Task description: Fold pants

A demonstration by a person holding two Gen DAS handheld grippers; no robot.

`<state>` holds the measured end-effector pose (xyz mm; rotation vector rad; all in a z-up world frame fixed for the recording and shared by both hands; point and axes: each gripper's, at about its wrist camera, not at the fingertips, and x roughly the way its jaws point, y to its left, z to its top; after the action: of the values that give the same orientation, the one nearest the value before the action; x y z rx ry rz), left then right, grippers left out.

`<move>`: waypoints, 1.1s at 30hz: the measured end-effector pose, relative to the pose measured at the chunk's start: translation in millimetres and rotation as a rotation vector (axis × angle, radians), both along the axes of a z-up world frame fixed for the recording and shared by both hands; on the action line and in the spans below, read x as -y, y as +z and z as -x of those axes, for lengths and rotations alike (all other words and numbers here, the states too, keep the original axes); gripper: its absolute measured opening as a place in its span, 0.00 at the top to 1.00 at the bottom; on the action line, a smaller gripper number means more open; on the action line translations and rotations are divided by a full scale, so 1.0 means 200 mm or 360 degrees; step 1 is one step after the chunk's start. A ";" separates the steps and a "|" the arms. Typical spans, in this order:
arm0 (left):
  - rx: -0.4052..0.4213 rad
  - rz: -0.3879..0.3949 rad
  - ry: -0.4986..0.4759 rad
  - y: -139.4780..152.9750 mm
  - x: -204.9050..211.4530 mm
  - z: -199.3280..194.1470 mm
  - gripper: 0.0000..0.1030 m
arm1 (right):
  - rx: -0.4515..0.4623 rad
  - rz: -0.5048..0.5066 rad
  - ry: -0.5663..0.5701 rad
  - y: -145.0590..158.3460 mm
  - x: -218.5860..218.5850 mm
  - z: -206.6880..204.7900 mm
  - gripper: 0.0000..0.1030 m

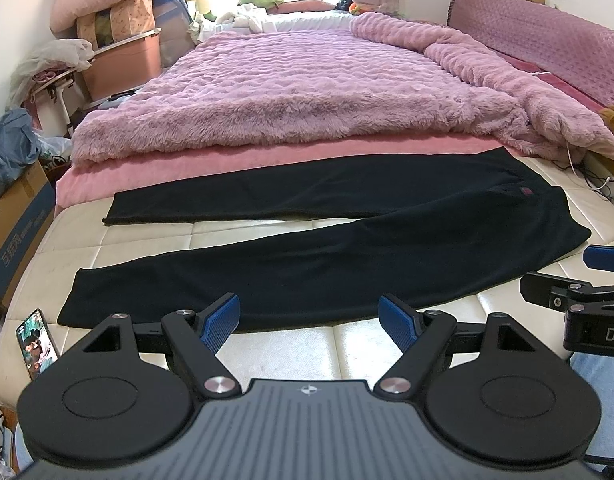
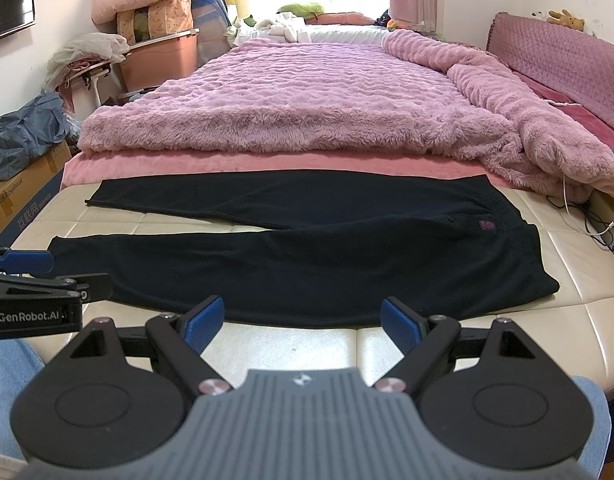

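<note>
Black pants (image 1: 331, 240) lie unfolded and flat on the bare cream mattress (image 1: 347, 344) at the near end of the bed, waistband toward the right edge, both legs running out to the left and splayed apart with a wedge of mattress showing between them. The far leg lies right against the pink sheet (image 1: 155, 160) and just short of the fluffy pink blanket (image 1: 299, 88); the near leg runs along the near edge. Left gripper (image 1: 309, 322) hovers above the near edge, just short of the near leg, jaws wide apart, holding nothing. Right gripper (image 2: 301, 322) sits likewise further toward the waist, jaws spread, empty. Nothing folded yet, by the look of it. Risks as I judge them: the cloth looks thick and limp, so a pinch at the near hem may catch only the top layer and the leg would peel open when lifted. Legs are not parallel, so bringing one over the other could leave a skewed stack unless the cuffs are matched. A far reach could snag the blanket pile and drag it onto the pants. A phone (image 1: 37, 344) rests at the near left corner, close to the cuff; a sweep there might knock it off. White cables (image 2: 587, 216) trail by the right edge near the waistband.
</note>
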<state>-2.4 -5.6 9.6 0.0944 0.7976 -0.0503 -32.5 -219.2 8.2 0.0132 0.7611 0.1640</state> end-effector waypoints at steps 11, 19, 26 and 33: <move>0.0004 -0.0002 -0.0004 0.00 0.01 0.01 0.10 | -0.0001 0.0000 -0.0001 0.00 0.00 0.00 0.20; -0.0001 0.0003 -0.0017 -0.01 0.02 0.00 0.10 | -0.0003 0.0000 -0.0001 0.00 0.00 0.00 0.20; 0.0007 0.0000 -0.0043 -0.03 0.01 -0.04 0.13 | -0.0013 -0.0008 -0.0022 -0.01 0.03 -0.01 0.20; 0.0065 -0.0040 -0.0106 -0.07 -0.07 -0.14 0.21 | 0.0142 -0.0081 -0.0046 -0.04 0.18 -0.08 0.20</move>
<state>25.7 9.0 -5.0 0.1449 0.7545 -0.1009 -17.4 -256.2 -0.2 0.0647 0.6676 0.1557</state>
